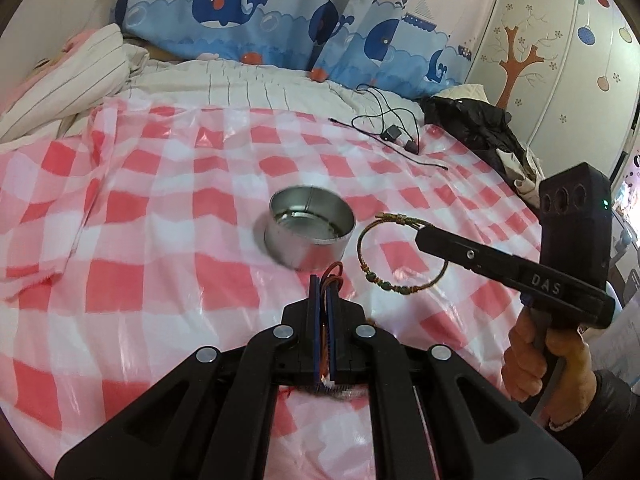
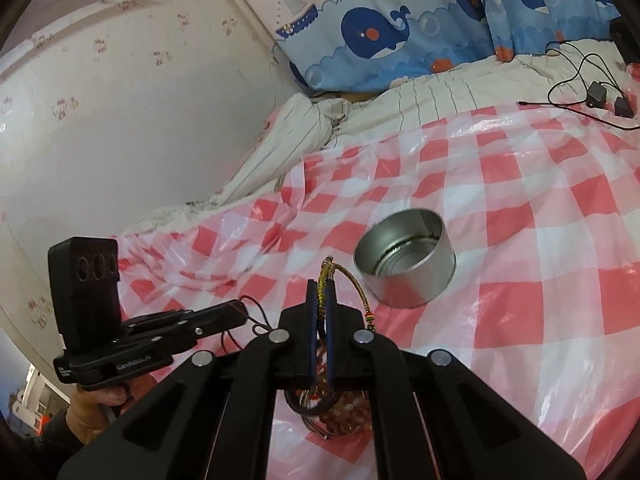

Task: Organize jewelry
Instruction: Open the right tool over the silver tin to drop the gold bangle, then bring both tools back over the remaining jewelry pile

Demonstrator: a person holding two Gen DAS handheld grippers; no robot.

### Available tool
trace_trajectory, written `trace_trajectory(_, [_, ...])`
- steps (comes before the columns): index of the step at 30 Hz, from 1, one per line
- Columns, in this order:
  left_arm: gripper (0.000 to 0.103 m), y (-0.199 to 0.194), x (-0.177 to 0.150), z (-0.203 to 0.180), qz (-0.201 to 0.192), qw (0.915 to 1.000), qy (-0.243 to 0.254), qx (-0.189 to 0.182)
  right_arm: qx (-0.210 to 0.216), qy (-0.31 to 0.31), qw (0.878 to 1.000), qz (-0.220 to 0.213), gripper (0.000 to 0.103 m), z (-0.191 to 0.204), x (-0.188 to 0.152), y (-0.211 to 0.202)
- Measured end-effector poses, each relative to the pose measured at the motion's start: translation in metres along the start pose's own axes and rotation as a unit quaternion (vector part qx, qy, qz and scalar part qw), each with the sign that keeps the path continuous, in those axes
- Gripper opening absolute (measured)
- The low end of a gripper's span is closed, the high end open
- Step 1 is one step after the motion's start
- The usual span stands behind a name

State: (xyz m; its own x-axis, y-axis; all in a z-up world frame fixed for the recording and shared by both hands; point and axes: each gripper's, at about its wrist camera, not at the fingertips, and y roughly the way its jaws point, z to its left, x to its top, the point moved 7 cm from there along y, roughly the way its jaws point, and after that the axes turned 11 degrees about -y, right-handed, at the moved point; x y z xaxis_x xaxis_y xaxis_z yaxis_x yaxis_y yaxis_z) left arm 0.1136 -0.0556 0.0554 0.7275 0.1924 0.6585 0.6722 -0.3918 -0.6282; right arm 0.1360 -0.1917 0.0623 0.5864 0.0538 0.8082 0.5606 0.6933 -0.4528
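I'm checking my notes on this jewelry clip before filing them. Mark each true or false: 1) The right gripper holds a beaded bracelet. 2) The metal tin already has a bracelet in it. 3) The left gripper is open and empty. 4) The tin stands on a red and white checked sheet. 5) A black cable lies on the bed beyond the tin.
1) True: the right gripper is shut on the beaded bracelet, which hangs clear of the sheet.
2) False: the metal tin looks empty.
3) False: the left gripper is shut on a thin red cord.
4) True: it stands on the checked sheet.
5) True: the black cable lies there.
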Motion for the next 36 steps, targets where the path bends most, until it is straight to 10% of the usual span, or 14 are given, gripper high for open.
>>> trace_trajectory(14, [0.003, 0.074, 0.081, -0.029, -0.025, 0.9997, 0.006, -0.004, -0.017, -0.004, 1.000, -0.008, 0.004, -0.050, 0.058, 0.048])
trace_trajectory(20, [0.011, 0.148, 0.053, 0.005, 0.075, 0.9936, 0.026, 0.080, -0.040, -0.026, 0.995, 0.092, 0.004, -0.067, 0.029, 0.112])
trace_trajectory(26, [0.045, 0.110, 0.044, 0.015, 0.047, 0.9947, 0.030, 0.087, -0.061, -0.046, 0.990, 0.119, 0.008, -0.063, 0.015, 0.110])
trace_trajectory(29, [0.050, 0.084, 0.036, 0.017, 0.040, 0.9948, 0.032, 0.088, -0.067, -0.062, 0.990, 0.111, 0.038, -0.052, 0.015, 0.097])
trace_trajectory(36, [0.055, 0.033, 0.002, 0.040, 0.024, 0.9956, -0.011, 0.090, -0.089, -0.053, 0.989, 0.104, 0.041, -0.040, -0.004, 0.059])
